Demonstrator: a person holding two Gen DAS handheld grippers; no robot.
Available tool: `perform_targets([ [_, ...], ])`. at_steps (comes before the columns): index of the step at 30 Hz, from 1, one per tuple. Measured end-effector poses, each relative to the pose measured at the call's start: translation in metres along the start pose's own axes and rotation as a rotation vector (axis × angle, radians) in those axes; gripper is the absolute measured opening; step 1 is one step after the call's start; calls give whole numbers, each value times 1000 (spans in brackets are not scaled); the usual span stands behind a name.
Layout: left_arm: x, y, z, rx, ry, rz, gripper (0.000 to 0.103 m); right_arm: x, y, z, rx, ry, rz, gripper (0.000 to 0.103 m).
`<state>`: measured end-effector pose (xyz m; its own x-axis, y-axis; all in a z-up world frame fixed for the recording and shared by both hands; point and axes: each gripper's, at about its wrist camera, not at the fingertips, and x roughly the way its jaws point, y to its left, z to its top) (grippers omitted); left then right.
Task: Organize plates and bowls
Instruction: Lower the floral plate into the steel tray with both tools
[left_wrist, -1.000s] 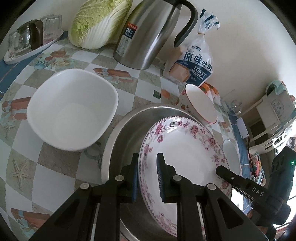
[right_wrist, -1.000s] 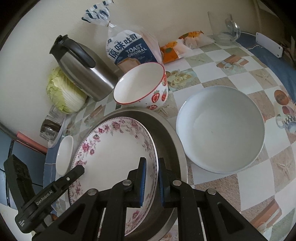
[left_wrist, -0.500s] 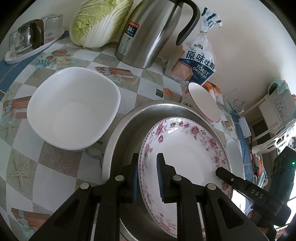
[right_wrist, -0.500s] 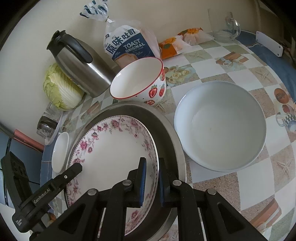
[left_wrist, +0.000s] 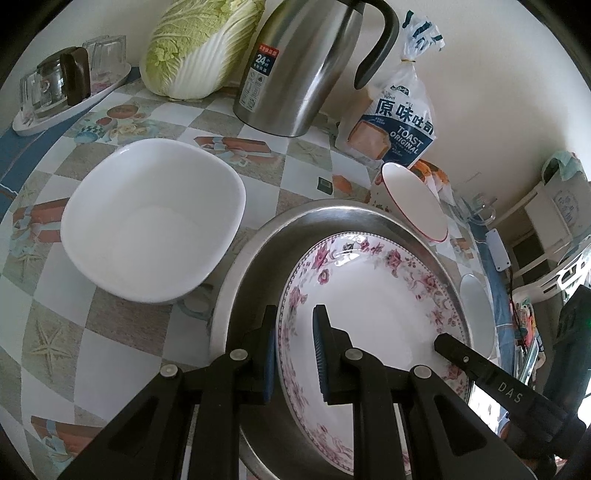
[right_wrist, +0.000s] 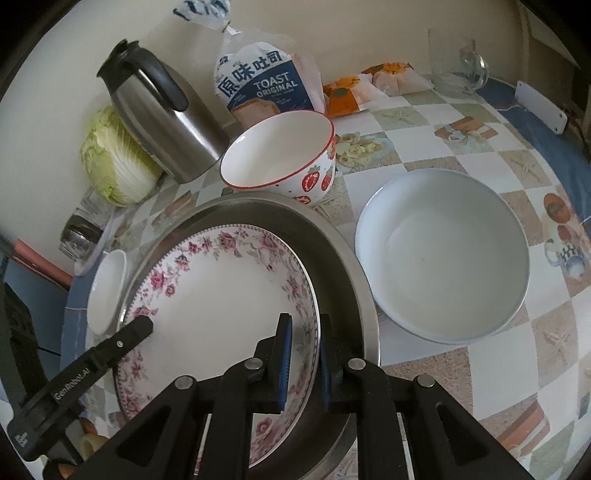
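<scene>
Plate position: the floral plate (left_wrist: 373, 332) lies inside the steel basin (left_wrist: 258, 280), near the middle of the table (left_wrist: 122, 332), its rim leaning toward the basin wall.
Left tongs: your left gripper (left_wrist: 293, 356) straddles the plate's rim on its own side, one pad outside, one inside, clamped on the plate.
Right tongs: your right gripper (right_wrist: 304, 363) straddles the opposite rim; its jaws are opening at this moment with the rim between them, and a gap shows at the inner pad.
Risk, uneven hold: if the right side lets go while the left is clamped, the plate hangs from one edge and may pivot, strike the basin and chip.
Risk, glaze: the rim is thin and glossy; a light pinch could slide off under any lift.
Risk, neighbours: the strawberry bowl (right_wrist: 280, 155) touches the basin's far rim, the square white bowl (left_wrist: 151, 225) sits just beside its left, and the round white bowl (right_wrist: 443, 254) lies to its right. A swinging plate could knock them.
Risk, far edge: the kettle (left_wrist: 303, 62) and bread bag (left_wrist: 397, 122) stand along the table's far edge, clear of the plate for now.
Hand pose: both grippers point steeply down at the basin, facing each other across the plate.
Advice: release both sides evenly.
</scene>
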<state>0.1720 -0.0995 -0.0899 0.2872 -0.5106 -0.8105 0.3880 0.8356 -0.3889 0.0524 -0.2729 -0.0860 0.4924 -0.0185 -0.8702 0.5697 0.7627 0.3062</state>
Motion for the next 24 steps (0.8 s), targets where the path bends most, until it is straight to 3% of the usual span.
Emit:
perform_targets([
  [24,-3,-6,-1,66,4,82,20,0,21,-2,-135,-23,-152,16],
])
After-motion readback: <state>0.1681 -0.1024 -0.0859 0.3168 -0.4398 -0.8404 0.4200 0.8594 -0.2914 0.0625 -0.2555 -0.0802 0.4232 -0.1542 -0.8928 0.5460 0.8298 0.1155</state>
